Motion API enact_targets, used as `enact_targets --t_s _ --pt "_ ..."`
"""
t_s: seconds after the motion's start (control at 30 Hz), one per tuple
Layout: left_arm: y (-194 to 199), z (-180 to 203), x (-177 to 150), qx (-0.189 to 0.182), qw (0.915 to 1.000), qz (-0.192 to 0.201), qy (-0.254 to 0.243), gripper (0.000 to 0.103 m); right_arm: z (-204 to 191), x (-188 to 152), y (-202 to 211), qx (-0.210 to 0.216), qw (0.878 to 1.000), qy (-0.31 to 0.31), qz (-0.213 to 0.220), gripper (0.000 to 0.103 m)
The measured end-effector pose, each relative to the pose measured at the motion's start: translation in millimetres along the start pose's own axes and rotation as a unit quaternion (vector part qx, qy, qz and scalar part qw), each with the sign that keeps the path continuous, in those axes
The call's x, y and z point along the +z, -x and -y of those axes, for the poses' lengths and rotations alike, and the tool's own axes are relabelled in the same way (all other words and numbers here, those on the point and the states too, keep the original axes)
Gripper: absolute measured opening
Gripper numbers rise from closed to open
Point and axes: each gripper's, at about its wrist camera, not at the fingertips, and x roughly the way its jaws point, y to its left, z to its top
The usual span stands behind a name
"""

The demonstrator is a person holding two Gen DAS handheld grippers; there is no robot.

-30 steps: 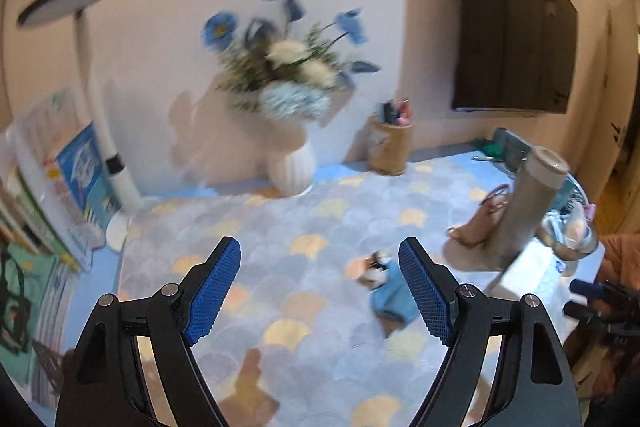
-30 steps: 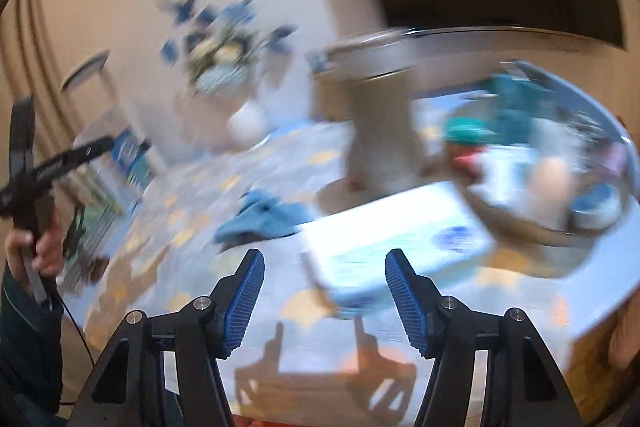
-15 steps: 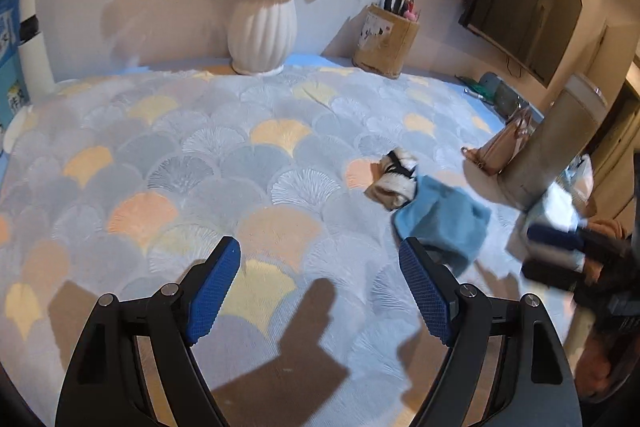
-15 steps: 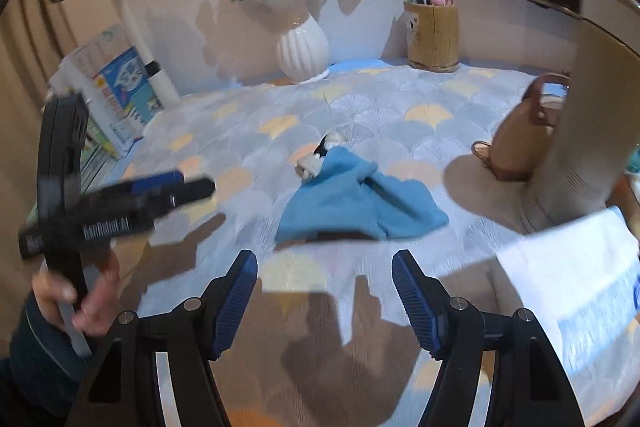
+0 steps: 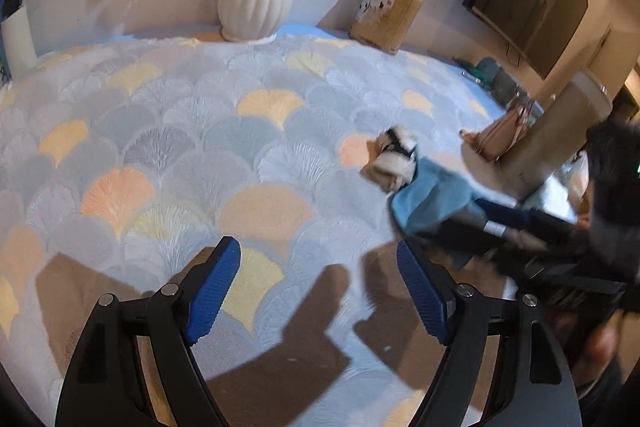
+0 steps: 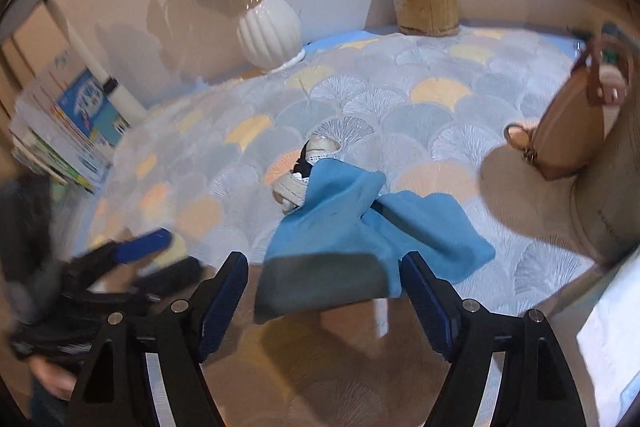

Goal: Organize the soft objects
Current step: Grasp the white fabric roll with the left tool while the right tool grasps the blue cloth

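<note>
just beyond the parted right tongs [image 6: 322, 287], blue cloth's [image 6: 344, 223] near edge.

A blue cloth [image 6: 372, 227] lies crumpled on the surface, bunched into loose folds, one flap spread toward the right. A small cream and black rolled fabric item [image 6: 308, 167], trimmed with lace, lies touching its far left edge, partly tucked under it.
</note>
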Motion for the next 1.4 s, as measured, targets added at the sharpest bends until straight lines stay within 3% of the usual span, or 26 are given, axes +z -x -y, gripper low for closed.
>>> enact_targets --t_s 0.07,0.1,0.13,0.2,0.23,0.27,0.4,0.5,0.63,0.7,0.77,0.9,1.0,1.1,1.23,1.33,1.4 --pt "1 8 7 0.004 0.9999 0.005 -0.008 0.078 -3 -3 -1 -0.024 1.000 0.013 0.004 0.076" --pt "0 12 10 0.005 0.9999 0.006 -0.013 0.078 -3 -5 -1 -0.034 0.999 0.017 0.008 0.063" --pt "-4 17 13 0.004 0.9998 0.003 -0.018 0.079 -1 -7 -1 -0.039 0.999 0.020 0.009 0.043" --pt "-16 28 19 -0.006 0.9997 -0.008 -0.023 0.079 9 -12 -1 -0.047 0.999 0.019 0.004 0.021" --pt "-22 32 21 -0.009 0.9996 -0.013 -0.025 0.079 17 -14 1 -0.043 0.999 0.011 0.007 0.013" --pt "-31 38 24 -0.007 0.9994 -0.017 -0.031 0.079 27 -17 6 -0.033 0.999 0.000 0.015 0.012" --pt "-58 54 34 0.017 0.9980 -0.014 -0.059 0.078 46 -28 15 -0.020 0.999 -0.021 0.032 0.012" --pt "-72 60 38 0.012 0.9966 -0.030 -0.075 0.067 47 -29 19 -0.019 0.998 -0.026 0.046 0.012" --pt "-81 67 45 0.016 0.9960 -0.022 -0.085 0.066 47 -29 15 -0.015 0.999 -0.029 0.038 0.012" --pt "-83 68 45 0.016 0.9963 -0.015 -0.083 0.060 48 -29 13 -0.012 0.999 -0.031 0.035 0.013" --pt "-82 67 44 0.023 0.9957 -0.011 -0.089 0.032 50 -29 14 -0.008 0.999 -0.034 0.035 0.013" --pt "-72 54 43 0.017 0.9986 -0.016 -0.048 0.030 49 -27 14 -0.010 0.999 -0.029 0.034 0.013" --pt "-51 43 32 0.036 0.9991 0.000 -0.023 0.029 47 -28 13 -0.011 0.999 -0.021 0.034 0.013" --pt "-23 30 13 0.050 0.9986 0.014 -0.003 0.029 51 -30 14 0.015 0.999 -0.032 0.032 0.021" --pt "17 -6 -28 0.069 0.9945 0.039 0.069 0.029 55 -32 16 0.032 0.998 -0.047 0.038 0.041" --pt "28 -29 -51 0.099 0.9881 0.054 0.104 0.029 44 -33 19 0.005 0.999 -0.025 0.044 0.067" --pt "39 -40 -59 0.072 0.9872 0.077 0.120 0.029 35 -31 17 -0.009 0.999 -0.005 0.037 0.072"
